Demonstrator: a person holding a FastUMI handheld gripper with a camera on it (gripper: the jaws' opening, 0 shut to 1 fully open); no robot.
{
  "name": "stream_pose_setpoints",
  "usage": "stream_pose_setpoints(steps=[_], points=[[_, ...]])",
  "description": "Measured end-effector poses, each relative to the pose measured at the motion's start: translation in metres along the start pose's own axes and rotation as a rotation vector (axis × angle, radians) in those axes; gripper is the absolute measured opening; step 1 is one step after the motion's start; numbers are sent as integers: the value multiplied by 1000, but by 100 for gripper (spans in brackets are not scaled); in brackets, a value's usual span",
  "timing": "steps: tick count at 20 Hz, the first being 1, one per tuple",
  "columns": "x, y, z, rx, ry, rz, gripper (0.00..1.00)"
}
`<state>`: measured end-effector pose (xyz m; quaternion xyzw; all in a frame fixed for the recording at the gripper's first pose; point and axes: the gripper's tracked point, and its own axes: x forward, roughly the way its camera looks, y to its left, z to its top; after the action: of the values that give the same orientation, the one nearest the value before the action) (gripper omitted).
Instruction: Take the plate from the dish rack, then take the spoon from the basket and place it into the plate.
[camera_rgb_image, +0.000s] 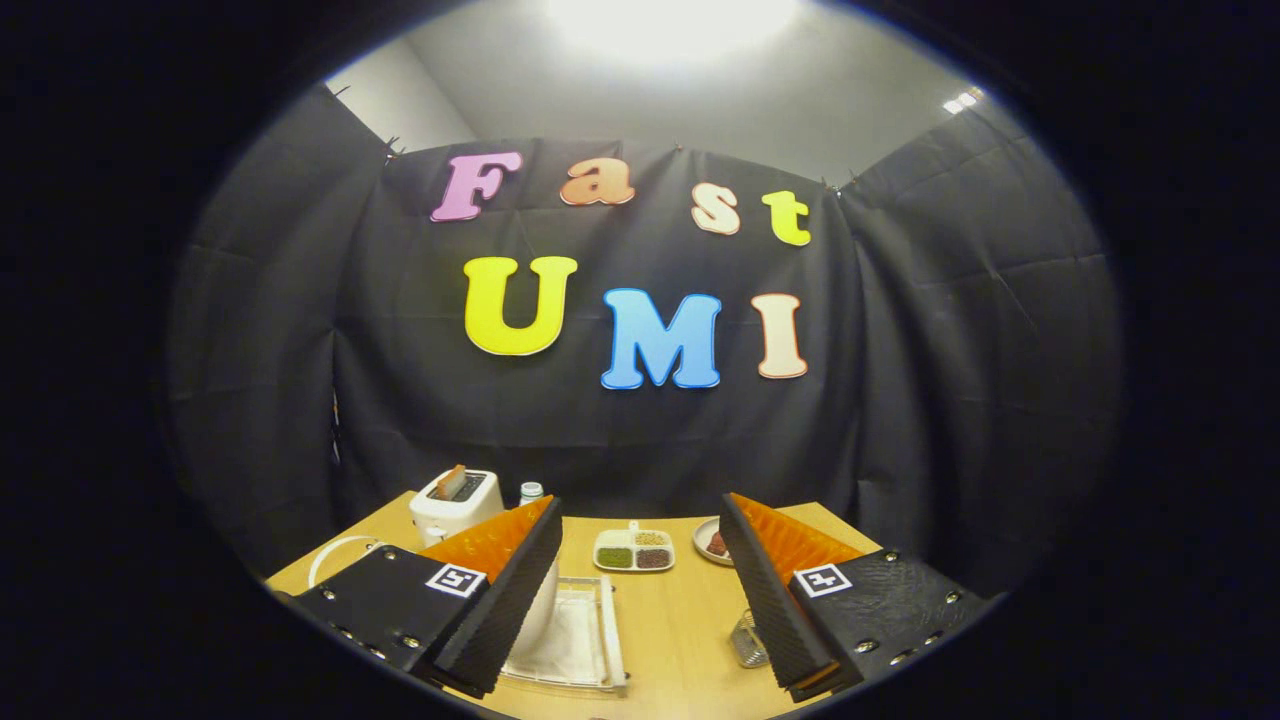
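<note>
Hovering over the wooden table (680, 620) with the gripper (640, 590) spread wide, nothing between the fingers (520, 590). Dish rack (590, 640) sits just ahead, low between the fingers and partly behind the left one; white plate (540, 610) stands upright in it, touching or right behind the left finger's inner edge, can't tell which. Wire basket (745, 640) peeks out beside the right finger's inner edge; spoon not discernible from here. Beyond the fingers: a four-compartment tray (634, 550) with green, tan and dark fillings, mid-table. Small dish (712, 542) with something reddish just right of it, half hidden by the right finger. Toaster (456, 500) with a slice in it at far left, small white-capped bottle (531, 492) beside it.
</note>
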<state>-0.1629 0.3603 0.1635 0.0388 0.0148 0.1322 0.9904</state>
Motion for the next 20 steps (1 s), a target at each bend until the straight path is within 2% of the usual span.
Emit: stream_pose_setpoints(steps=[4,8,10,13,17,19,20], points=[[9,34,-18,25,53,-14,96],[29,43,-58,12,180,-104,94],[39,51,-80,13,245,-123,93],[61,60,-115,-1,335,-141,63],[84,71,-157,-36,452,-147,63],[90,70,-171,-73,499,-174,63],[93,64,-176,-96,521,-196,60]])
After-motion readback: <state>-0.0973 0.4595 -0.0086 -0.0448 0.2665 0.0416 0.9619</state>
